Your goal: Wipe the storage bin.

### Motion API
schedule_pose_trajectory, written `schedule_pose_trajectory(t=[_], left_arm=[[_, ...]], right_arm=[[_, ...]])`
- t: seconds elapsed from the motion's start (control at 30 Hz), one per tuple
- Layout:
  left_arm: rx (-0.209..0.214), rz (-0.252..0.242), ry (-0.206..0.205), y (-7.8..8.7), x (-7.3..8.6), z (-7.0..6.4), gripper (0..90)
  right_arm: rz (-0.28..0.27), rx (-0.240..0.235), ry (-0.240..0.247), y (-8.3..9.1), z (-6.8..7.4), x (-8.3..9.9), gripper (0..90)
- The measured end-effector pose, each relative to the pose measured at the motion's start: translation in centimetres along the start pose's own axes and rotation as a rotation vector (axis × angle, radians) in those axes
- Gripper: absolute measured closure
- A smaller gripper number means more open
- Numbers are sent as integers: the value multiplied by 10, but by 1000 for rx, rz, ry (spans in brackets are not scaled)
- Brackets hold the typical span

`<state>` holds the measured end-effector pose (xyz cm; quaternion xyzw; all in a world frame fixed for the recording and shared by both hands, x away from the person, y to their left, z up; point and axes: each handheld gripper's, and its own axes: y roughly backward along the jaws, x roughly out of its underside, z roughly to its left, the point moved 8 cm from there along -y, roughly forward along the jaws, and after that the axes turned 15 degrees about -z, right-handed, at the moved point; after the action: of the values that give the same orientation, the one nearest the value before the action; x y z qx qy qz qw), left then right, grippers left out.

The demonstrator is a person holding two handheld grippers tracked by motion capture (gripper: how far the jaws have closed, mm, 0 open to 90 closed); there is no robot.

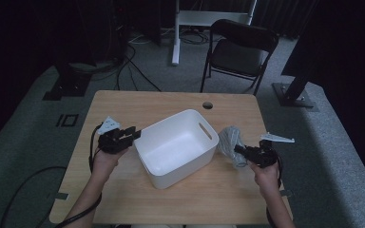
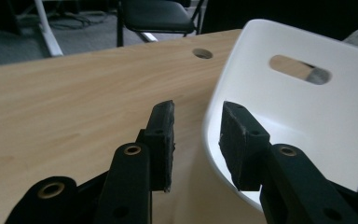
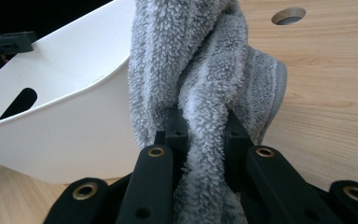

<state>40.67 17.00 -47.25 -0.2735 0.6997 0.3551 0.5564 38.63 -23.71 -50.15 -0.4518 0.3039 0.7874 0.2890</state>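
High view: at the bench's right edge, my right claw [image 1: 245, 151] pinches a grey towel [image 1: 230, 140] just beside the white bin [image 1: 176, 147] standing mid-bench, while my left claw [image 1: 134, 134] sits at the bin's left rim.

Left gripper view: my left claw [image 2: 196, 140], jaws narrowly parted and holding nothing, straddles the bin's rim [image 2: 213, 116].

Right gripper view: my right claw [image 3: 204, 135] is clamped on the towel [image 3: 200, 60], which presses against the bin's outer wall [image 3: 74, 126]. I judge the step to be carrying; next calls for lifting the towel over the rim. The towel's lower end is hidden behind my jaws.
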Motion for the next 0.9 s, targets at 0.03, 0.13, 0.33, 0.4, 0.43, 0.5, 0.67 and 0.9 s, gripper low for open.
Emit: schedule_pose_trajectory(t=[0.03,0.13,0.33,0.4,0.43,0.5,0.67,0.9], left_arm=[[-7,10,-2,2,1,-1,599],[-23,25,0,3,4,-2,598],[-4,14,48,0,10,-7,587],[-10,23,20,-3,10,-12,639],[-27,24,3,-3,9,-12,653],[-53,26,-4,-4,8,-11,715],[-66,41,-23,-7,6,-9,776],[-54,44,-18,-11,4,-6,802]], right_arm=[[0,0,0,0,0,0,781],[-1,-3,5,-1,2,-1,781],[-4,-4,11,0,5,-2,781],[-5,-5,7,1,4,-2,781],[-5,-4,8,1,4,-2,781],[-5,-4,8,1,4,-2,781],[-3,-4,11,1,4,-1,781],[-2,-8,11,0,6,-1,781]])
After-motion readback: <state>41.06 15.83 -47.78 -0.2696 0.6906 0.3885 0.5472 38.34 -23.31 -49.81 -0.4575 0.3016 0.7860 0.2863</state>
